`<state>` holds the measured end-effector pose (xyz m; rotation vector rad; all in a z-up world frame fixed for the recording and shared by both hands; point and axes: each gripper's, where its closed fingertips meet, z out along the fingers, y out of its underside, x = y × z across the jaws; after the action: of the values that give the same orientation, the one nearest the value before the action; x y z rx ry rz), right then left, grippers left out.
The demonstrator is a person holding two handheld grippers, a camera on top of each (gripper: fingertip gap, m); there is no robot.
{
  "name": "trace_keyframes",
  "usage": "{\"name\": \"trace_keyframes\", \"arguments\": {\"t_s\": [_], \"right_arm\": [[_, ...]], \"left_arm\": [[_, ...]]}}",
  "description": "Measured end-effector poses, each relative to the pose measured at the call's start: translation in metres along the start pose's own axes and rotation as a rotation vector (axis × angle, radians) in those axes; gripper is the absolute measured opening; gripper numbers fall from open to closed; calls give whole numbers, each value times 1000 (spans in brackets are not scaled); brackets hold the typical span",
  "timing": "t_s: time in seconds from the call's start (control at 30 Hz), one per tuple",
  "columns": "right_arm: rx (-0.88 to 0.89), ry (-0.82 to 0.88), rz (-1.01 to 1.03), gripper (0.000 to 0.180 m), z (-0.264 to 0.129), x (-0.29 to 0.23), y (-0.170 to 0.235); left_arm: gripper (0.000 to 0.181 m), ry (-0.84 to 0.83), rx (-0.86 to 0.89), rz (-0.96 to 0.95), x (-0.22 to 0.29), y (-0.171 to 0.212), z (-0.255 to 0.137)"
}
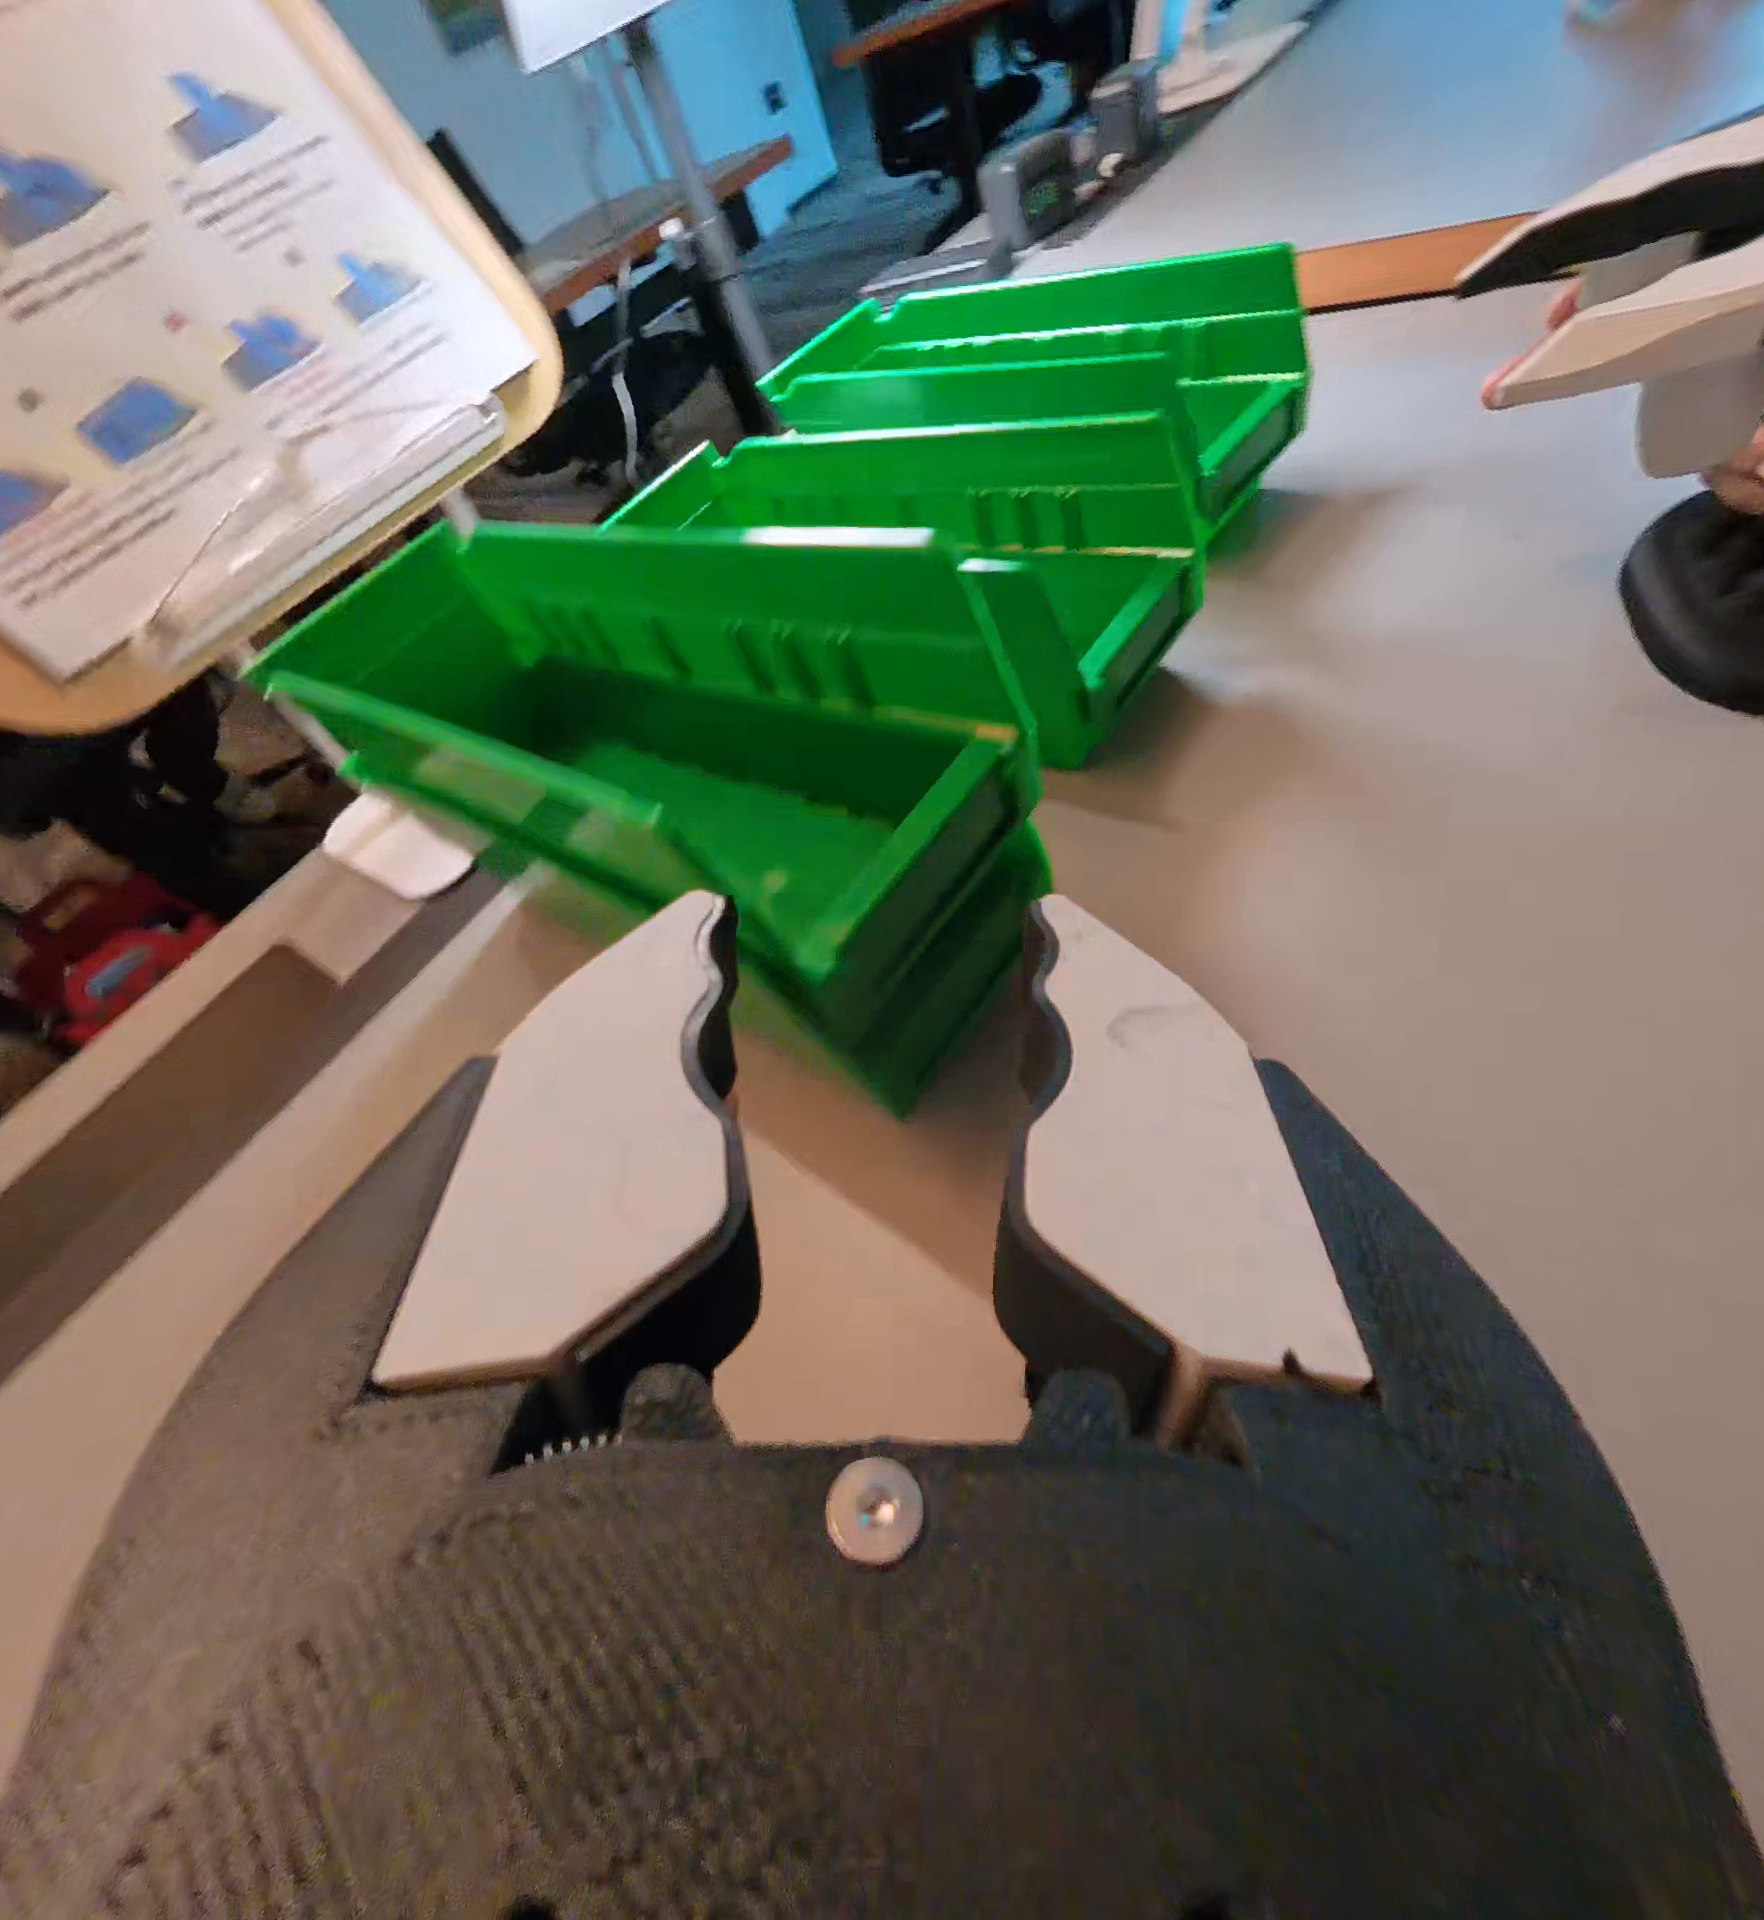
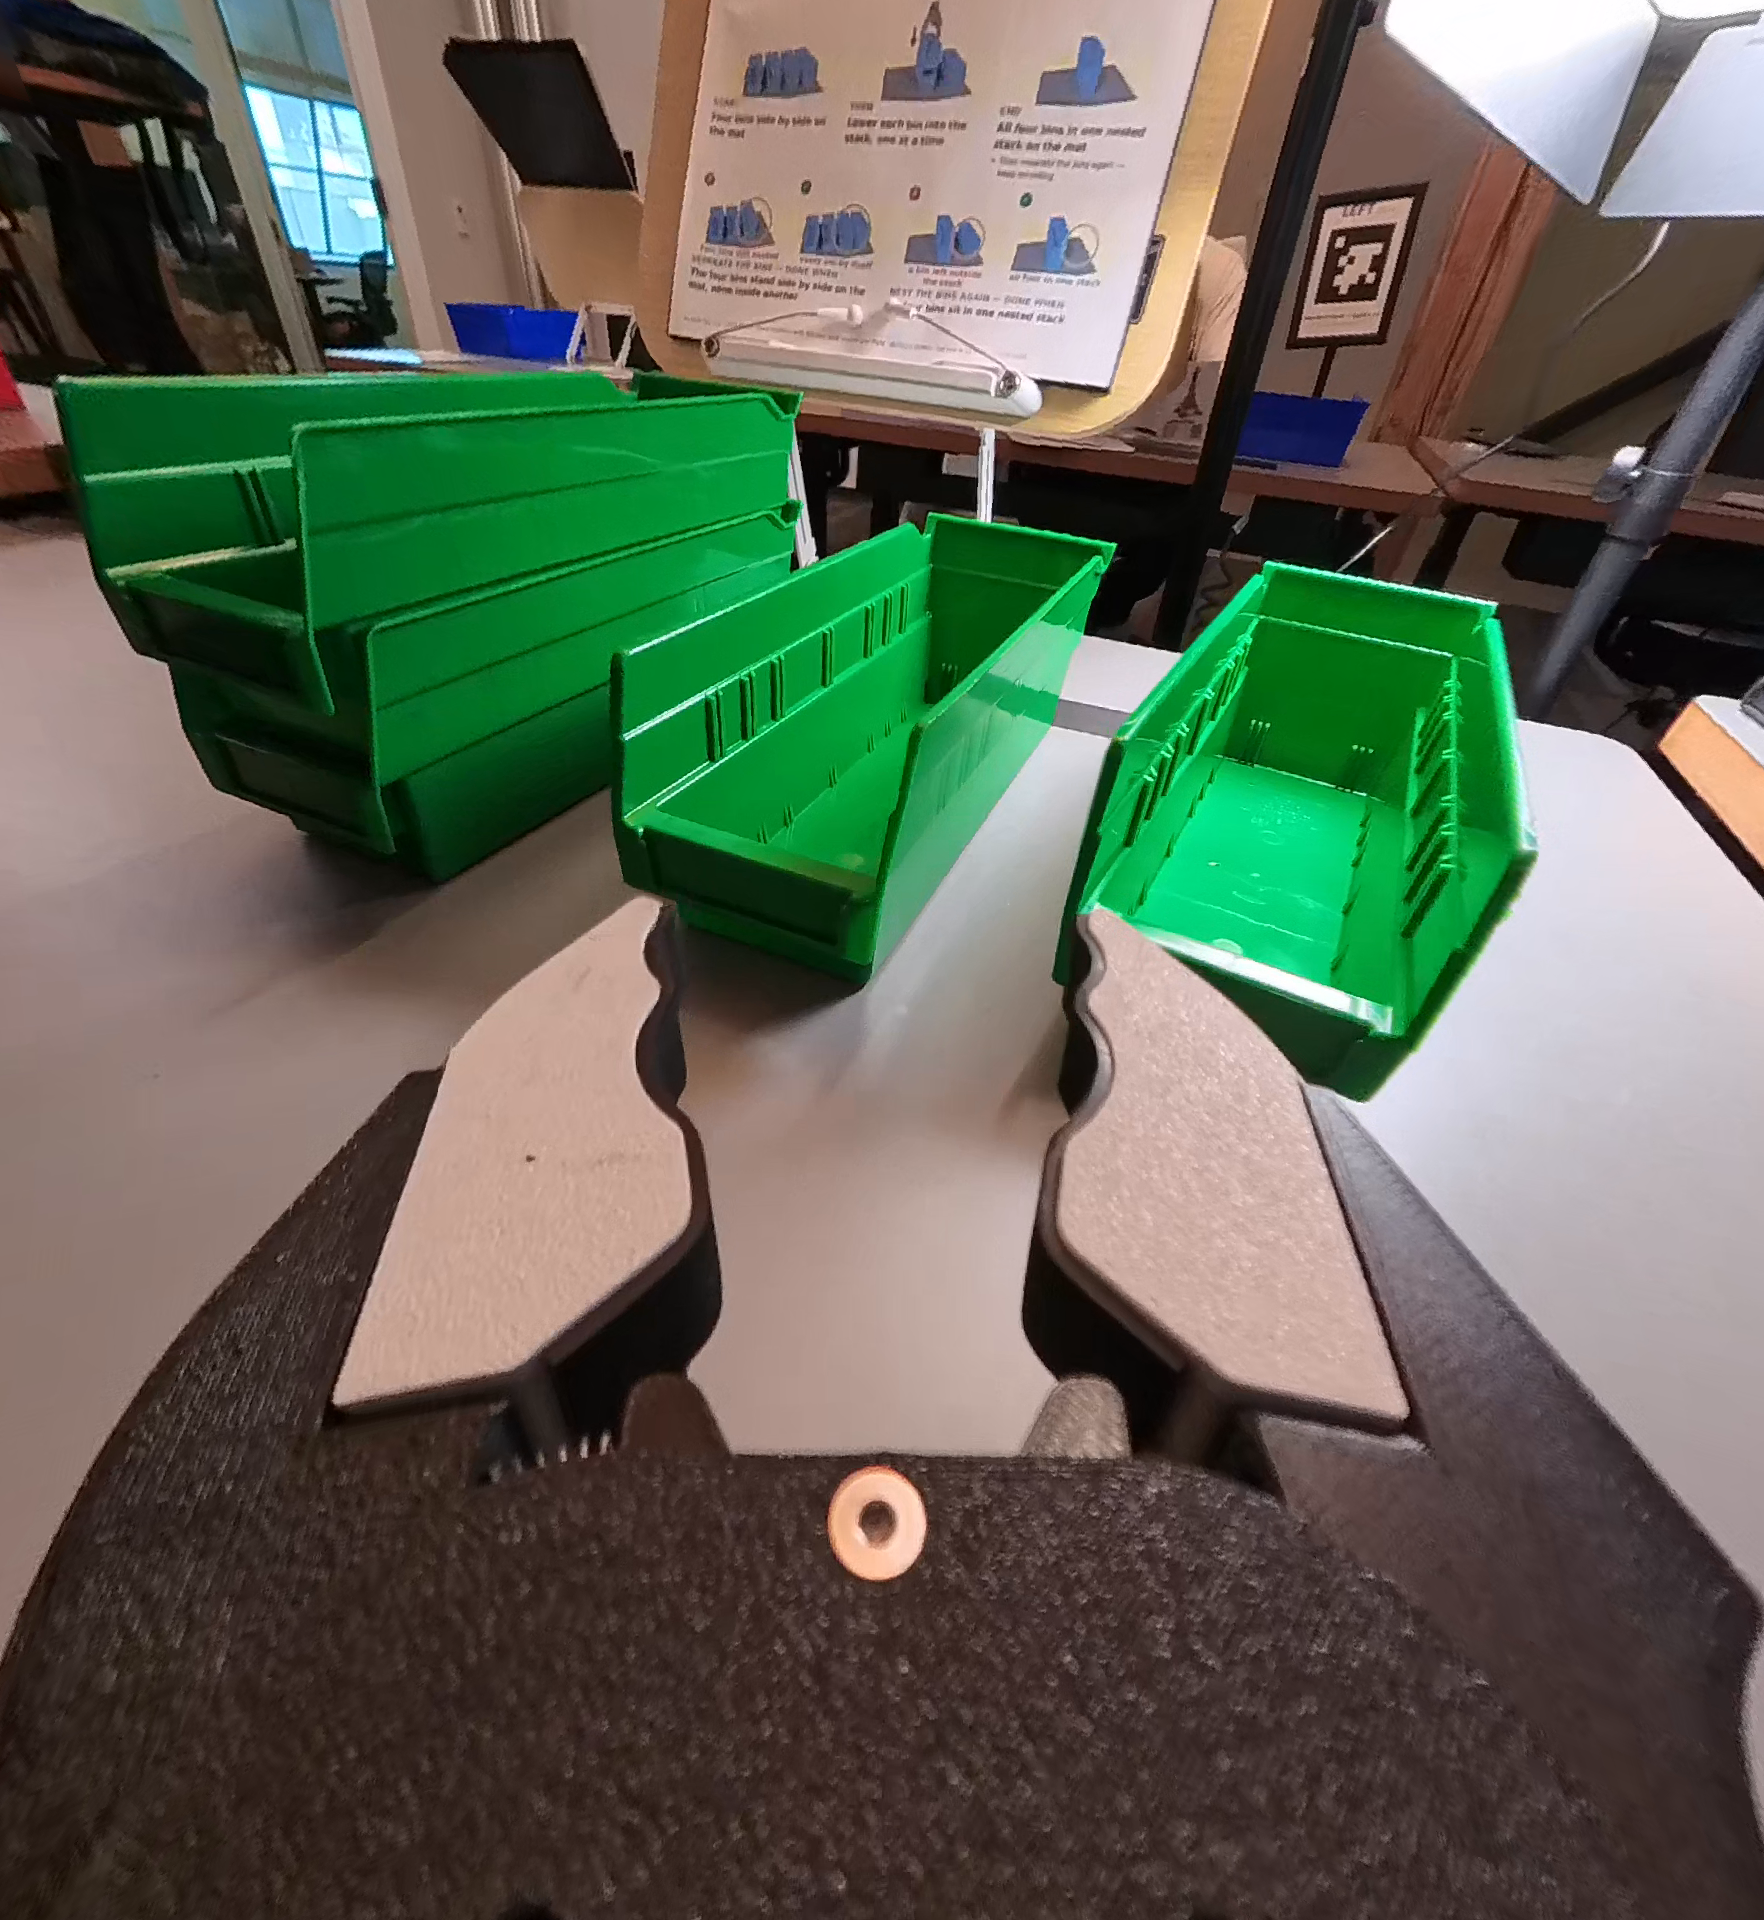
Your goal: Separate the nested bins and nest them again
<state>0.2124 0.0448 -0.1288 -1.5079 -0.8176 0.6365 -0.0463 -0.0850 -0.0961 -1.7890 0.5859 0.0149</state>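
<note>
Both sets of fingers [image 1: 873, 925] [image 2: 867, 935] parted, holding nothing. Green bins across frame centre on the surface [image 2: 78, 987]: nested stack [image 2: 421, 623] left, single bin [image 2: 836, 748] middle, tilted bin [image 2: 1304, 810] right. Risk: tilted bin tipping if nudged.

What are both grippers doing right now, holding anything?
Left gripper: open, empty, facing the stacked green bins.
Right gripper: open, empty, above the table.
</note>
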Motion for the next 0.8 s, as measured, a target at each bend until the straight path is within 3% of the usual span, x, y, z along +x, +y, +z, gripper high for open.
{"name": "trace_keyframes", "arguments": {"t_s": [0.17,0.3,0.47,0.7,0.8], "right_arm": [[-52,-31,-50,70,7,-9,6],[-143,-187,-189,66,26,-48,12],[-311,-306,-583,70,72,-80,26],[-619,-370,-1016,66,121,-66,60],[-717,-328,-1141,53,132,-48,72]], "left_arm": [[55,-90,37,-182,-16,48,-26],[54,-116,59,-258,-18,72,-25],[59,-80,50,-253,-8,70,-12],[60,-104,67,-194,-1,68,-12],[60,-87,63,-208,0,69,-11]]}}
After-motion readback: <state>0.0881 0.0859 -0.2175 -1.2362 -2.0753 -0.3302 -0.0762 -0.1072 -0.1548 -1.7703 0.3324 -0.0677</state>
